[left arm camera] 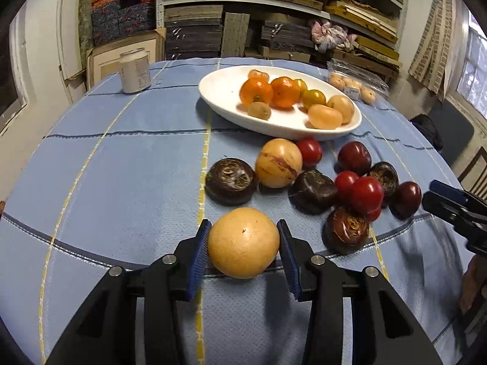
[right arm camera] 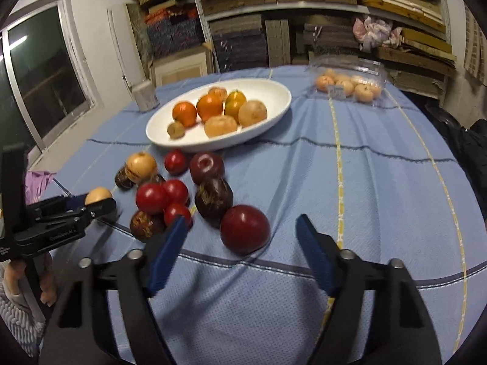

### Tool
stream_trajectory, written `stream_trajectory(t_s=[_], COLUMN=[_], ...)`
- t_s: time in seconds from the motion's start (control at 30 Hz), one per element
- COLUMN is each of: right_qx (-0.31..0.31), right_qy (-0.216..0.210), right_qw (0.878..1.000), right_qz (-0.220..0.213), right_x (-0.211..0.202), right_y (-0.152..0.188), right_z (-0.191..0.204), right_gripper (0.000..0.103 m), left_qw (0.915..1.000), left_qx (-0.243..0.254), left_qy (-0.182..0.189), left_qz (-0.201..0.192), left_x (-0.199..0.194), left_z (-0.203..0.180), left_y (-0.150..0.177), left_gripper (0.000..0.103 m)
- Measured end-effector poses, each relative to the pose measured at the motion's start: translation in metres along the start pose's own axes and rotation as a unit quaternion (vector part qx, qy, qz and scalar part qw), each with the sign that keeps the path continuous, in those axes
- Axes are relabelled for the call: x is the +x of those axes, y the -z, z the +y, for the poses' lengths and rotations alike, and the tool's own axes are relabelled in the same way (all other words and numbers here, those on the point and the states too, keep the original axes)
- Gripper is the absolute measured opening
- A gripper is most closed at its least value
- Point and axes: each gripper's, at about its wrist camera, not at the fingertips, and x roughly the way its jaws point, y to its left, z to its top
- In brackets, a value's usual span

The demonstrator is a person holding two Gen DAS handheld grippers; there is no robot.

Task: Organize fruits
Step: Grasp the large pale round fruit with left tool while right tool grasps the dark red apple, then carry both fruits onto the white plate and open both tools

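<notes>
Inspector: Step in hand?

Operator: My left hand-held gripper (left arm camera: 243, 245) pinches the round tan smooth-skinned fruit (left arm camera: 243, 242), low centre of frame, over the blue-clothed bench (left arm camera: 121, 164). My right hand-held gripper (right arm camera: 240, 243) is spread, empty.

Inspector: Next?

Operator: Probably carry it to the white oval dish (left arm camera: 219, 91), upper centre.

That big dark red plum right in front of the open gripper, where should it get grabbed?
Grip the dark red plum across its widest middle, one pad on each side. It is round and smooth, so a high pinch could slip off. The right gripper is open, and the plum sits ahead between its jaws. The plum's right side faces bare tablecloth. Come straight forward and low, I think.
</notes>
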Motion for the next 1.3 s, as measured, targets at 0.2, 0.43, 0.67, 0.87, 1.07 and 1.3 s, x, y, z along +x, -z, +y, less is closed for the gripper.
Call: stream_trajectory(t_s=[0.2, 0.43, 0.67, 0.87, 1.07, 1.3], right_qx=[-0.016, -0.041, -0.028, -0.021, -0.01, 0.016], right_qy=[0.023, 0.033, 0.028, 0.02, 0.013, -0.013], right_qw=[1.0, 0.998, 0.998, 0.999, 1.0, 1.0], right_qz=[0.007, 0.016, 0.041, 0.04, 0.026, -0.009], right_x=[0.008, 0.017, 0.029, 0.028, 0.021, -0.002], right_y=[0.003, 0.001, -0.001, -0.001, 0.001, -0.004], right_z=[0.004, 0.013, 0.006, 0.003, 0.001, -0.003], right_gripper=[0.071, 0.061, 0.041, 0.04, 0.04, 0.039], left_qw=[1.0, 0.9998, 0.9995, 0.9994, 0.9998, 0.9985], left_qx=[0.006, 0.016, 0.025, 0.02, 0.012, -0.013], left_qy=[0.003, 0.006, 0.008, 0.015, 0.016, 0.024], left_qz=[0.0, 0.008, 0.017, 0.024, 0.001, -0.047], left_x=[0.0, 0.004, 0.009, 0.012, 0.003, -0.021], left_z=[-0.002, -0.007, -0.012, -0.011, -0.008, 0.0], left_y=[0.001, 0.002, 0.002, 0.003, 0.002, -0.013], left_gripper=[0.044, 0.044, 0.044, 0.044, 0.044, 0.044])
